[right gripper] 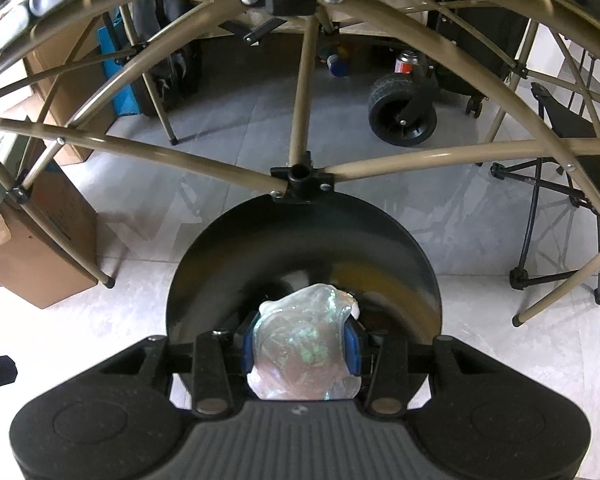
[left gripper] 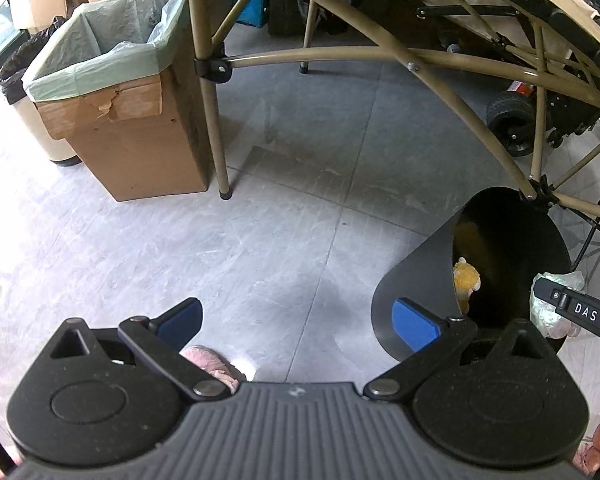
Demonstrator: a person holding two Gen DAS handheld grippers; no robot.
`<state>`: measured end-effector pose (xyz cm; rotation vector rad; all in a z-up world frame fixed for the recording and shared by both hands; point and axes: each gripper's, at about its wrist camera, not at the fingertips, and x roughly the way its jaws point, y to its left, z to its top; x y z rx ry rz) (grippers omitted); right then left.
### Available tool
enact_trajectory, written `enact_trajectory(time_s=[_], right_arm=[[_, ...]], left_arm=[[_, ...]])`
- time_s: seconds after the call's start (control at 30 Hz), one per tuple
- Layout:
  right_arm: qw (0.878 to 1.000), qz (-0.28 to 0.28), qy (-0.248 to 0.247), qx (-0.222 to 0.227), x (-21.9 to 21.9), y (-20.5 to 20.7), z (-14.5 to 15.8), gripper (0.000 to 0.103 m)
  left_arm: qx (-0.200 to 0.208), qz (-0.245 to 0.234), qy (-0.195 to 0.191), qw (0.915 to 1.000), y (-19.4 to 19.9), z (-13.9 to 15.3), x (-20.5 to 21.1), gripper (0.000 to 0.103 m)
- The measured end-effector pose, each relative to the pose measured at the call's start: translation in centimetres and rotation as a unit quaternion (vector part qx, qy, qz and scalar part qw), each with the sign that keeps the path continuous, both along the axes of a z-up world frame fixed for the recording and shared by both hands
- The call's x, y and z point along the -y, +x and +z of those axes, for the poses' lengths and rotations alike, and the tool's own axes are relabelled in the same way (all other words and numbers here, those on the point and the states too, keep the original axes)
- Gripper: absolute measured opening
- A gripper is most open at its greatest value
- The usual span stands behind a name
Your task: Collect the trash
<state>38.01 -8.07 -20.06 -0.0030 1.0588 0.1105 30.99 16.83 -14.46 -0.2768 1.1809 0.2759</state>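
Right wrist view: right hand-held gripper [right gripper: 300, 344] clasps crumpled plastic wrap [right gripper: 304, 352] above the black bin [right gripper: 300, 232]; next, release it. Left hand-held gripper [left gripper: 296, 322] hangs spread, empty, beside the bin.

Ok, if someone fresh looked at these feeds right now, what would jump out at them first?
Probably the right claw shut on a crumpled wad of shiny clear plastic, poised over the open mouth of the round black bin on the floor. Next, the yellow scrap already inside that bin, with the left claw open and empty beside it. The cardboard box with a green liner stands further left, by the tan table legs.
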Motion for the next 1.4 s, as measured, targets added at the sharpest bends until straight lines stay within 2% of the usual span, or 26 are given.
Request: enact_trajectory(time_s=[0.2,0.3,0.37,0.4,0.43,0.6,1.4], right_arm=[[1.0,0.005,0.001,-0.002,-0.5,0.2,-0.1,0.042],[1.0,0.005,0.003,-0.003,-0.5,0.3,-0.1,0.05],[1.0,0.005,0.006,-0.002,-0.5,0.2,-0.1,0.067],[1.0,0.006,0.008,-0.003,-0.6,0.3,0.0,0.089],[1.0,0.006,0.009,-0.002,-0.5,0.3,0.0,0.103],[1.0,0.005,-0.006,0.005,-0.6,0.2,0.1,0.103],[0.999,-0.002,0.022,0.035,3.2,-3.0,2.7,0.103]], left_arm=[[-0.003,0.002,0.001,1.0,0.0,-0.1,-0.1,0.103],[-0.003,0.002,0.001,1.0,0.0,-0.1,-0.2,0.103],[-0.003,0.002,0.001,1.0,0.0,-0.1,-0.2,0.103],[-0.003,0.002,0.001,1.0,0.0,-0.1,-0.2,0.103],[-0.003,0.002,0.001,1.0,0.0,-0.1,-0.2,0.103],[-0.003,0.001,0.003,1.0,0.0,-0.1,-0.1,0.103],[0.031,-0.042,0.02,0.9985,-0.6,1.6,3.8,0.103]])
